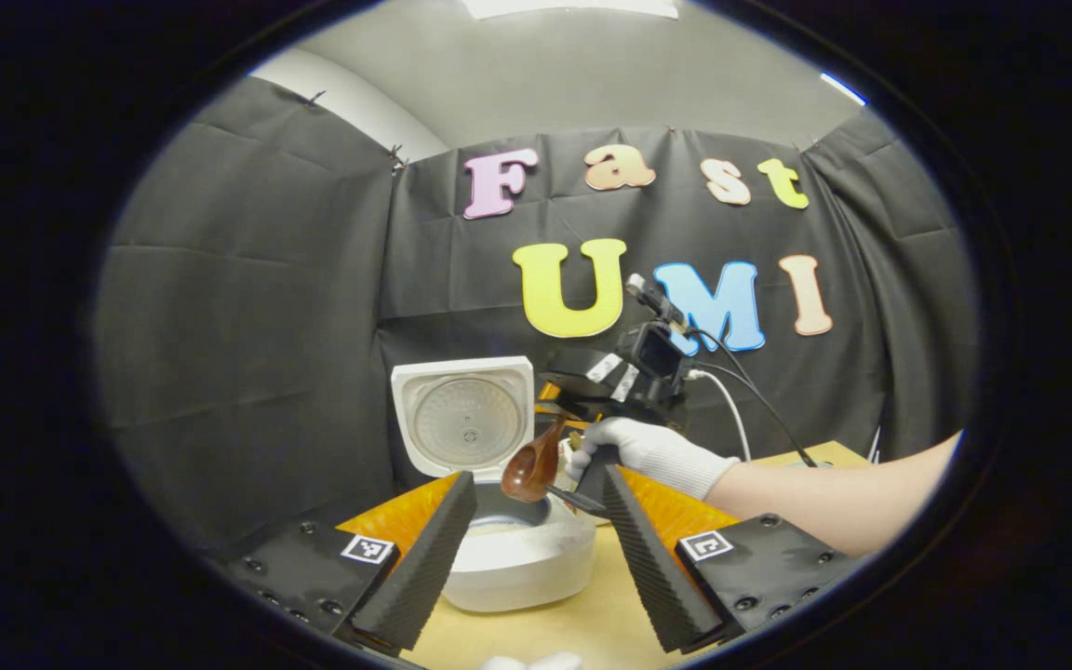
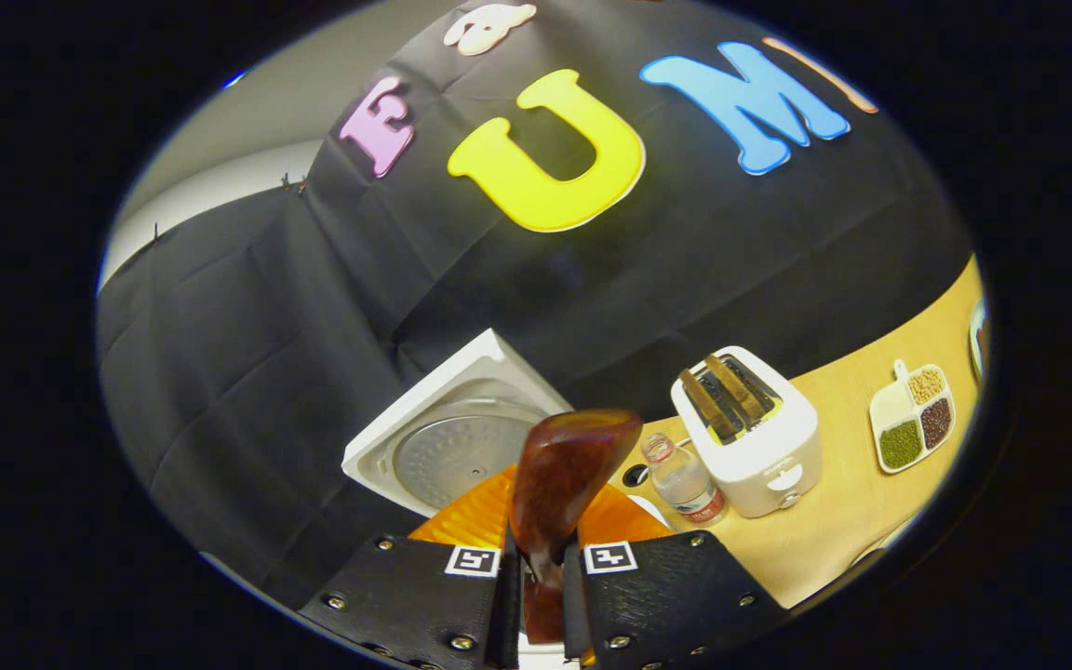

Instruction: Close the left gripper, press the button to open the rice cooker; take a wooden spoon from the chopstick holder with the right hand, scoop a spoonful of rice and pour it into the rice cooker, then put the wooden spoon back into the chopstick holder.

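Rice cooker point(image 1: 517, 558) sits on the table point(image 1: 555, 633) just beyond the left gripper point(image 1: 536, 549), whose fingers are spread apart with nothing between them. Over its open pot hangs the wooden spoon point(image 1: 533, 465), bowl tipped down, clamped by the right gripper point(image 2: 541, 596) in a gloved hand point(image 1: 652, 454). Behind stands the raised lid point(image 1: 464, 419). Farther right sit a bottle point(image 2: 682, 484), a toaster point(image 2: 750, 433) and a divided dish of grains point(image 2: 913, 414).

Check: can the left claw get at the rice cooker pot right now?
Probably yes. The left claw is open, facing the open rice cooker; only the wooden spoon in the right claw hangs above the pot.
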